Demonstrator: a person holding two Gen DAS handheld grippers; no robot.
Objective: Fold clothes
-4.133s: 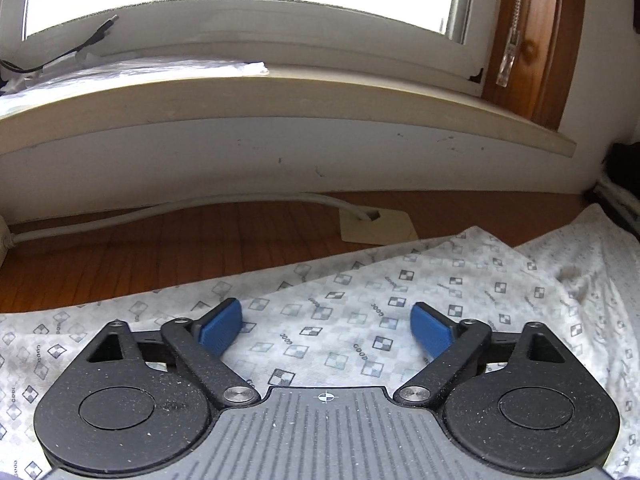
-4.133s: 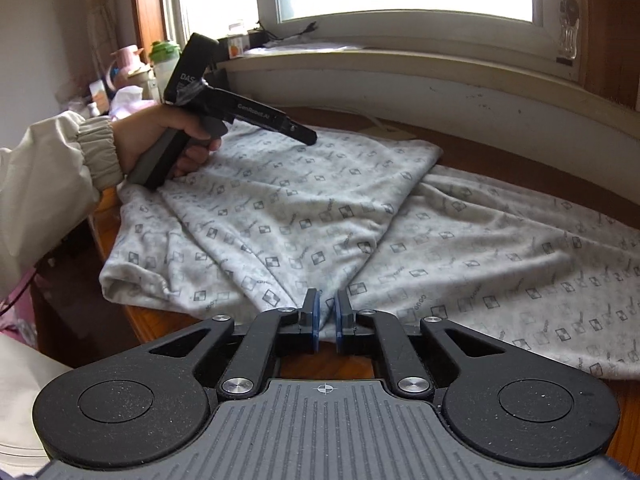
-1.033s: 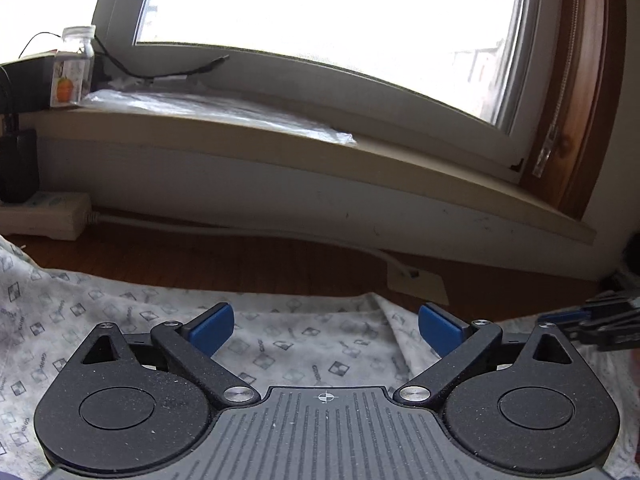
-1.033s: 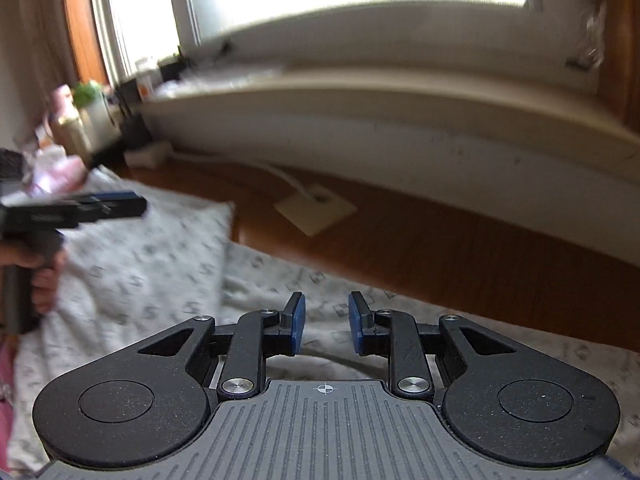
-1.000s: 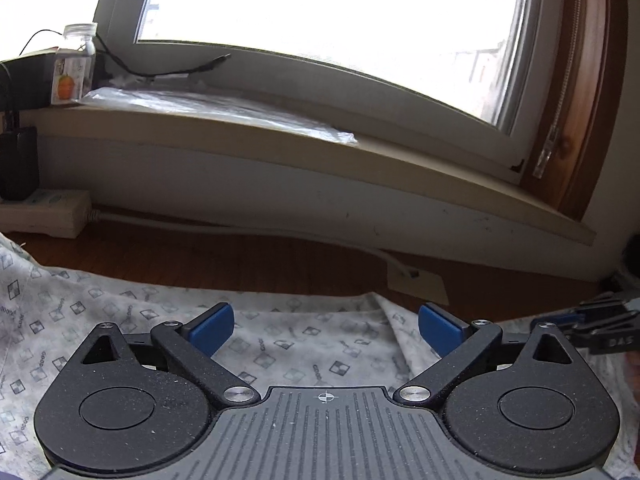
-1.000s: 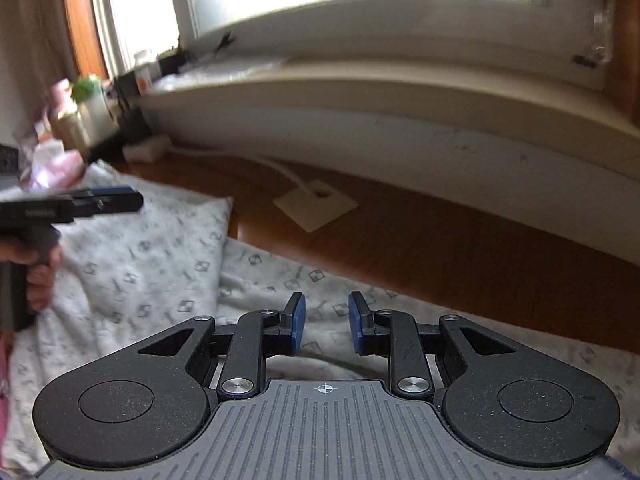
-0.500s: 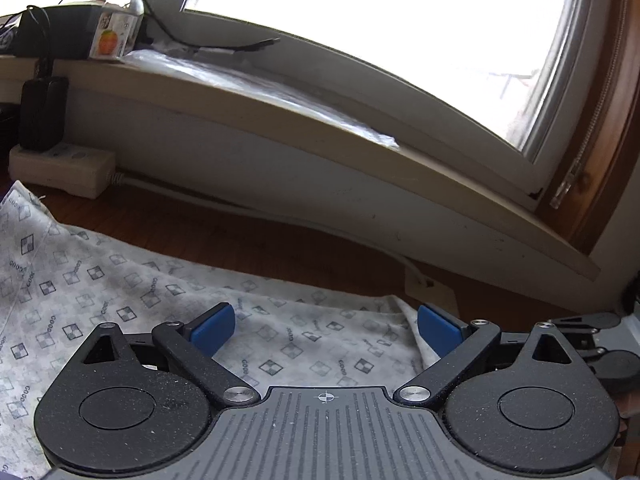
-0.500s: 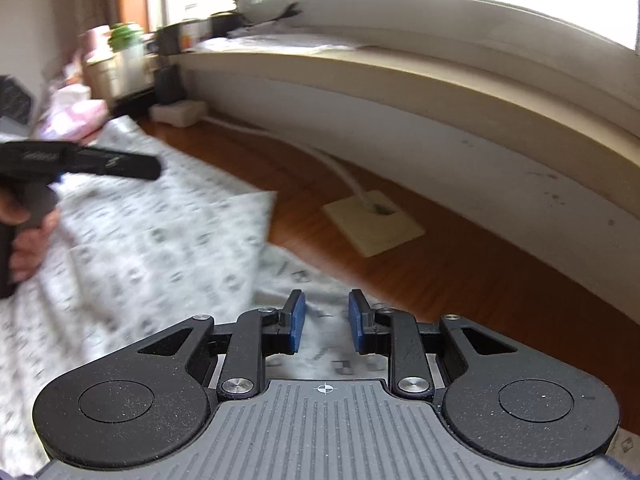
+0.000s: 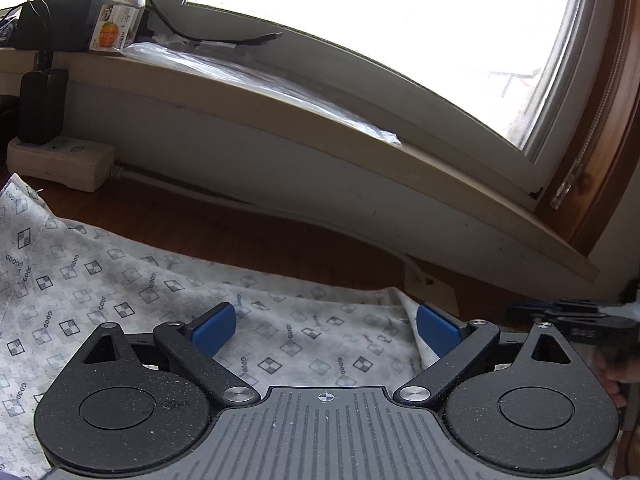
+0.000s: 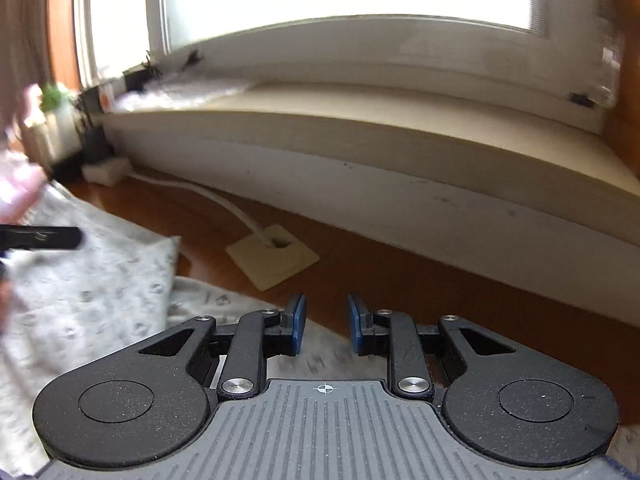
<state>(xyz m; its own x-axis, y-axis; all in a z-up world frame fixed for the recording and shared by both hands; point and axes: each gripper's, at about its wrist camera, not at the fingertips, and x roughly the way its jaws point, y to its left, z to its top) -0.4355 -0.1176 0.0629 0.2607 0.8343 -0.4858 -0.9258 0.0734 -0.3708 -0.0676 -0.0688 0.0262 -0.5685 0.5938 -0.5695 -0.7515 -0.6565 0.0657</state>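
From the left wrist, the left tongs point(image 9: 325, 328) stand spread wide with nothing between the blue pads, hanging over a pale patterned garment point(image 9: 120, 296) that lies flat on the wooden counter point(image 9: 260, 240). The garment's far edge runs just ahead of the pads, and one corner peaks up beside the right-hand pad. Behind it a white cable point(image 9: 224, 200) runs along the foot of the wall from a power strip point(image 9: 60, 160) at the left, with a dark adapter plugged into it. On the windowsill point(image 9: 280, 100) sit a small bottle point(image 9: 120, 12) and a crumpled plastic sheet point(image 9: 260, 80). At the far right edge the right tongs point(image 9: 560, 314) show, blurred, with part of a hand below.

From the right wrist, the picture is smeared. The right tongs point(image 10: 325, 324) are parted by a narrow gap and pinch nothing; the garment point(image 10: 92, 288) lies below and to the left of them. Ahead on the bare counter point(image 10: 440, 280) a cream floor plate point(image 10: 272, 258) takes in the cable. The left tongs point(image 10: 40, 238) reach in from the left edge over the cloth.
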